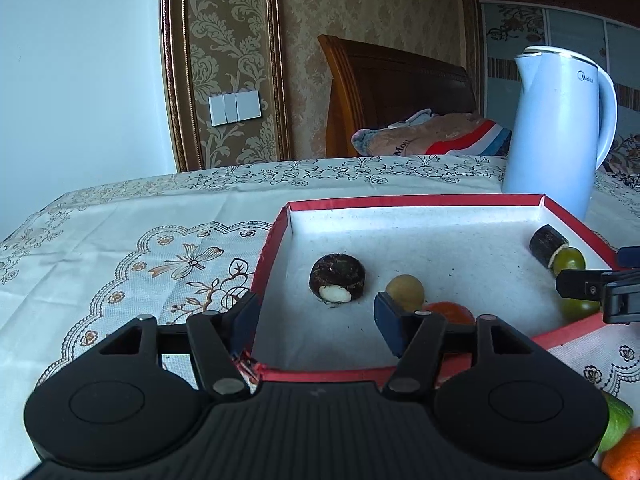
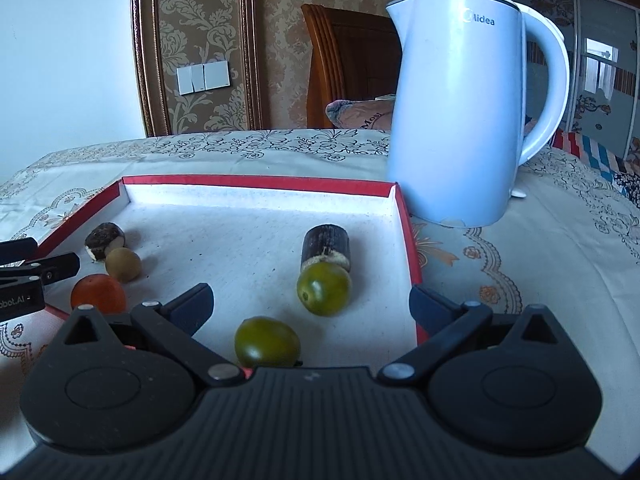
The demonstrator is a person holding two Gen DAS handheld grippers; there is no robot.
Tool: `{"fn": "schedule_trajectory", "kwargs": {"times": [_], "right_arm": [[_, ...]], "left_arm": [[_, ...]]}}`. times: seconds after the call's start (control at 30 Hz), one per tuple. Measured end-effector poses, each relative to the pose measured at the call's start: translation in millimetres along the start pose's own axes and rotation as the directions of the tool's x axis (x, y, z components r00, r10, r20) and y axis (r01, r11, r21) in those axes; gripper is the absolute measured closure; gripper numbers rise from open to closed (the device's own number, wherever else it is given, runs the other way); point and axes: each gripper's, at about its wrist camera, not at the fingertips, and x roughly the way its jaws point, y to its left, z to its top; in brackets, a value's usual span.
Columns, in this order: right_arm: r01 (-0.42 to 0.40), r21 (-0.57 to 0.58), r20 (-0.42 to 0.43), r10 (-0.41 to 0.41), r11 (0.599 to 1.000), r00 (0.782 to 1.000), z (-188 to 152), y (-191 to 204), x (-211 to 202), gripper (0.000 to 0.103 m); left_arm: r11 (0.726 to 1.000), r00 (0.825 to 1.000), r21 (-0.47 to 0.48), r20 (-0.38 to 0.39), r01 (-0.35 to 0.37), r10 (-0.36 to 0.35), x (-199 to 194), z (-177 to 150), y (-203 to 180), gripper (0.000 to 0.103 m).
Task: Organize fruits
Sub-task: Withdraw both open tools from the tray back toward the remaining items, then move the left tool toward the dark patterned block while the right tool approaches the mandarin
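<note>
A red-rimmed box (image 1: 416, 201) (image 2: 256, 182) with a white floor holds the fruits. In the left wrist view it holds a dark water chestnut (image 1: 337, 277), a tan longan (image 1: 405, 292), an orange (image 1: 448, 312), a dark cane piece (image 1: 548, 245) and green fruits (image 1: 569, 259). My left gripper (image 1: 316, 320) is open and empty over the box's near left corner. My right gripper (image 2: 312, 308) is open and empty, low over the box's near right corner. A green fruit (image 2: 267, 342) lies between its fingers. Another green fruit (image 2: 324, 289) touches the cane piece (image 2: 326, 247).
A white electric kettle (image 2: 464, 112) (image 1: 556, 128) stands just behind the box's far right corner. A green fruit (image 1: 618, 420) and an orange (image 1: 624, 460) lie on the embroidered tablecloth (image 1: 120, 248) outside the box. A bed headboard stands behind the table.
</note>
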Motion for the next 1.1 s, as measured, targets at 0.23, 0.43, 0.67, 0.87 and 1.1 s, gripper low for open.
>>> {"fn": "schedule_trajectory", "kwargs": {"times": [0.23,0.43,0.67,0.87,1.1], "right_arm": [[-0.045,0.037,0.010,0.044,0.998,0.999,-12.6,-4.2,-21.9,0.000],[-0.050,0.035,0.027,0.049,0.998,0.998,-27.3,-6.4,-42.5,0.000],[-0.100,0.082,0.006,0.100,0.992,0.995,-43.5,-17.5,-65.6,0.000],[-0.171,0.074,-0.020,0.173,0.982,0.985,-72.0,-16.9,-90.6,0.000],[-0.231,-0.013,0.008,0.231,0.973,0.973,-80.0,-5.4,-109.4,0.000]], "left_arm": [[0.999,0.999,-0.045,0.022,0.029,-0.028,-25.1,-7.3,11.4,0.040],[0.995,0.996,-0.059,0.009,0.085,-0.084,-45.5,-18.9,15.5,0.035],[0.991,0.991,-0.013,-0.001,0.133,-0.133,-61.9,-32.8,12.4,0.033],[0.989,0.988,0.005,-0.043,0.146,-0.146,-56.0,-34.4,9.1,0.033],[0.990,0.987,-0.014,-0.073,0.141,-0.141,-51.2,-35.3,12.3,0.033]]}}
